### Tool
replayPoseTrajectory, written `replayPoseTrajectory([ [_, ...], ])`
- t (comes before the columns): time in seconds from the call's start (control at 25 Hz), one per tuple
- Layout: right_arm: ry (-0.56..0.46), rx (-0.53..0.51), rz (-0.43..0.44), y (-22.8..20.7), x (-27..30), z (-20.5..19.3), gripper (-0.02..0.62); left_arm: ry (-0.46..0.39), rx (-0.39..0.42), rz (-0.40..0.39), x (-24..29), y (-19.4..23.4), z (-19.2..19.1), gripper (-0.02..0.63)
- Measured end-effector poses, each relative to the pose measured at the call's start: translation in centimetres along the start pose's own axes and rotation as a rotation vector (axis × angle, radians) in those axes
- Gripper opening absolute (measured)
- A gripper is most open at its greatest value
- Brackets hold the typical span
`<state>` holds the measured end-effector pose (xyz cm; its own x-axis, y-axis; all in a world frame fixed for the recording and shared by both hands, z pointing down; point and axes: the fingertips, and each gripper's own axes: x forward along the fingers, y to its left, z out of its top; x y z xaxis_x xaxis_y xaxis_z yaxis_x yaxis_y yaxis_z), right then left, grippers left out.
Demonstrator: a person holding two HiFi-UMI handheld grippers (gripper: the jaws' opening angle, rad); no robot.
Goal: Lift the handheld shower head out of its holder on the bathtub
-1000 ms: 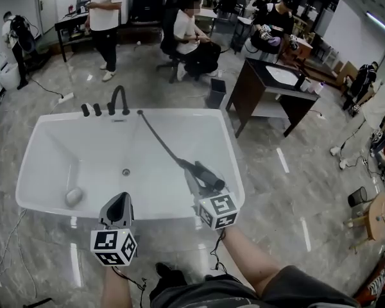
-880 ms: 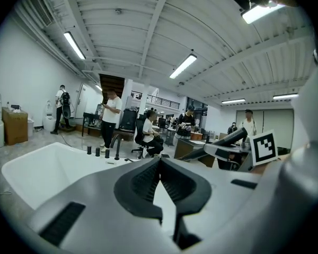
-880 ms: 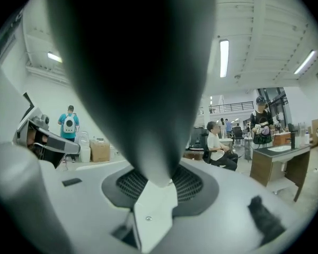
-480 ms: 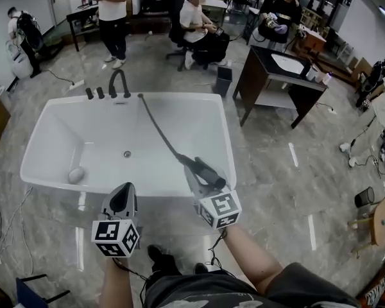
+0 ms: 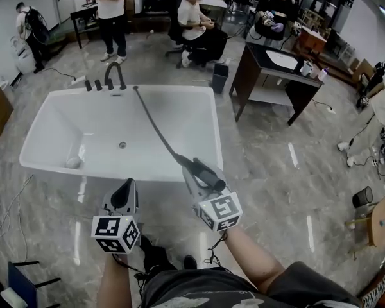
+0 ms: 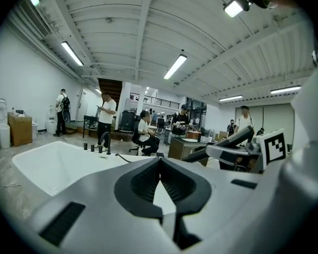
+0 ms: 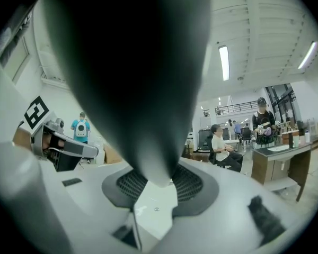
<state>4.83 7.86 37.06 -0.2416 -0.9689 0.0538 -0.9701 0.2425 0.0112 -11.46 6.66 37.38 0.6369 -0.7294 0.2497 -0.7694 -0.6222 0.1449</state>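
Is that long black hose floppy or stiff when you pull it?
Probably bendy: the hose curves gently from the bathtub rim to the shower head. It likely tugs back, being fixed at the rim.

The tub (image 5: 45, 130) stands on the floor (image 5: 276, 191), just beyond both grippers. The faucet (image 5: 114, 76) is on its far rim, toward the left. Just right of the faucet the hose (image 5: 155, 127) starts. It runs across the tub, passes over the near rim at the right corner and ends at the shower head (image 5: 208, 174). The shower head is outside the tub, between the jaws of the right gripper (image 5: 197, 183). The left gripper (image 5: 123, 196) is to the left of it, also on the near side, over the floor. In the tub, the drain (image 5: 122, 145) lies near the middle and a small round thing (image 5: 72, 163) lies in the near left corner. Behind the tub on the right is a desk (image 5: 269, 76), with a bin (image 5: 219, 77) just left of it. Further back there is a seated person (image 5: 192, 31), and a standing person (image 5: 112, 11) to the left.
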Motion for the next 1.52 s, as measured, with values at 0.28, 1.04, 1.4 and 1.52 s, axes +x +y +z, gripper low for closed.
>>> replayPoseTrajectory([
  [0.28, 0.018, 0.009, 0.012, 0.8, -5.1, -0.7, 0.141, 0.006, 0.006, -0.007, -2.3, -4.1, -1.5, 0.014],
  [1.04, 0.077, 0.017, 0.026, 2.5, -7.9, -4.1, 0.141, 0.003, 0.016, 0.017, -6.0, -5.9, -3.0, 0.014],
  [1.4, 0.109, 0.028, 0.026, 2.6, -7.5, -5.3, 0.141, 0.007, 0.013, 0.021, -6.3, -5.7, -3.2, 0.014],
  [1.52, 0.113, 0.027, 0.024, 2.5, -7.3, -5.5, 0.141, 0.009, 0.013, 0.021, -6.2, -5.5, -3.3, 0.014],
])
